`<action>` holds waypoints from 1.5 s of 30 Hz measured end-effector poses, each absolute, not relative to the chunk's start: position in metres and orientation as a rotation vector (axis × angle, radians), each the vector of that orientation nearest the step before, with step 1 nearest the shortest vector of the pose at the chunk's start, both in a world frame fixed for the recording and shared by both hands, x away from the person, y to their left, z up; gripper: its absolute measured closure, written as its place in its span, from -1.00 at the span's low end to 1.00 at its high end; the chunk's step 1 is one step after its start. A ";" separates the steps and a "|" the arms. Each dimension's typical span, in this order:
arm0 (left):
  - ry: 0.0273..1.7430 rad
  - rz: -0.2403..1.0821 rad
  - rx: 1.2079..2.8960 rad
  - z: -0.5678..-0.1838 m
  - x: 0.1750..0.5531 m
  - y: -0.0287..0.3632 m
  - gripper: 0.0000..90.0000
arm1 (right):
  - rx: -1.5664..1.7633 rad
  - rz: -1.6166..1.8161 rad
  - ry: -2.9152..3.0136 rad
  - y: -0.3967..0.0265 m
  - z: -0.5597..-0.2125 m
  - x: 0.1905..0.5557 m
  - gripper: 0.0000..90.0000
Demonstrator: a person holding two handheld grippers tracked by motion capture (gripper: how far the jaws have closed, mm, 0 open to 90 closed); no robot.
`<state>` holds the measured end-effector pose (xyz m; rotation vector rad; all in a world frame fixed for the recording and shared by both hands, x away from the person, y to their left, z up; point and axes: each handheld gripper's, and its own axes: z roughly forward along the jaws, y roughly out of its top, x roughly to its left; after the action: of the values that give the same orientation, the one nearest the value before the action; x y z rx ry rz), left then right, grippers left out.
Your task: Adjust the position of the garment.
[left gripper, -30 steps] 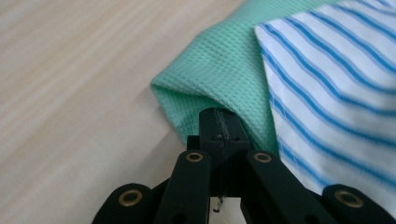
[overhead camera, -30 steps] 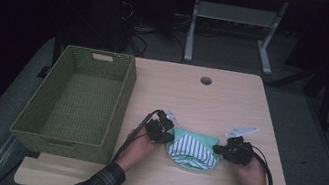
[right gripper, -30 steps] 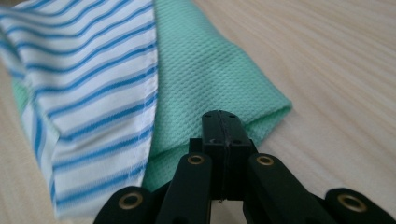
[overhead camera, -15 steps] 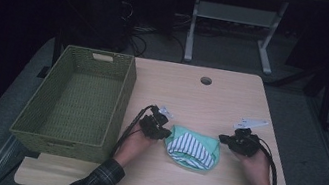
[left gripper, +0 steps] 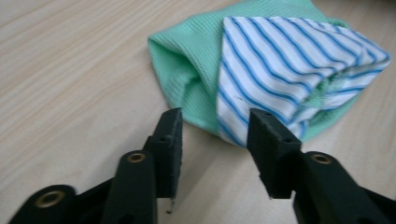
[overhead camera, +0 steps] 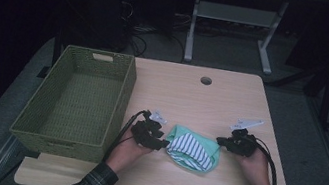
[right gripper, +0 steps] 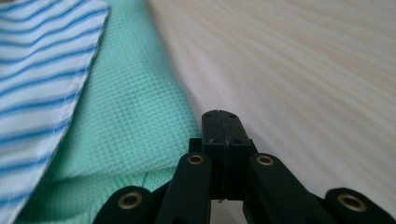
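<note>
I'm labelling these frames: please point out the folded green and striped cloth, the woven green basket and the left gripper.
Folded green cloth with blue-striped white panel (overhead camera: 192, 150), high view, on its striped top.
Woven green rectangular basket (overhead camera: 124, 93), high view, on its right wall.
Left gripper (left gripper: 214, 133), left gripper view, midway between its fingertips.

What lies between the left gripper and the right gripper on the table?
In the high view, the folded green and blue-striped cloth lies between the left gripper and the right gripper, on the wooden table.
</note>
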<state>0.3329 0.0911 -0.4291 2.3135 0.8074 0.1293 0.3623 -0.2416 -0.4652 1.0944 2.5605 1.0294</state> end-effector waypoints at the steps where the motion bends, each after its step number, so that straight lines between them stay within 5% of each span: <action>1: 0.806 0.122 2.311 -0.429 0.331 0.091 0.12 | 1.093 1.026 2.563 -0.242 -0.465 0.359 0.99; 12: 0.733 0.111 2.342 -0.424 0.316 0.093 -0.32 | 1.057 1.059 2.597 -0.237 -0.463 0.333 0.99; 32: 0.615 0.080 2.415 -0.425 0.309 0.088 -0.34 | 0.966 1.105 2.666 -0.213 -0.463 0.295 0.99; 36: 0.580 0.076 2.431 -0.427 0.311 0.085 -0.37 | 1.013 1.111 2.613 -0.220 -0.461 0.299 0.83; 45: 0.510 0.081 2.469 -0.432 0.315 0.075 -0.43 | 1.159 1.030 2.454 -0.240 -0.467 0.312 -0.01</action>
<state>0.3148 0.0746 -0.4318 2.4689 0.5105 0.0812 0.3119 -0.2400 -0.4667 1.1589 2.4539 1.0303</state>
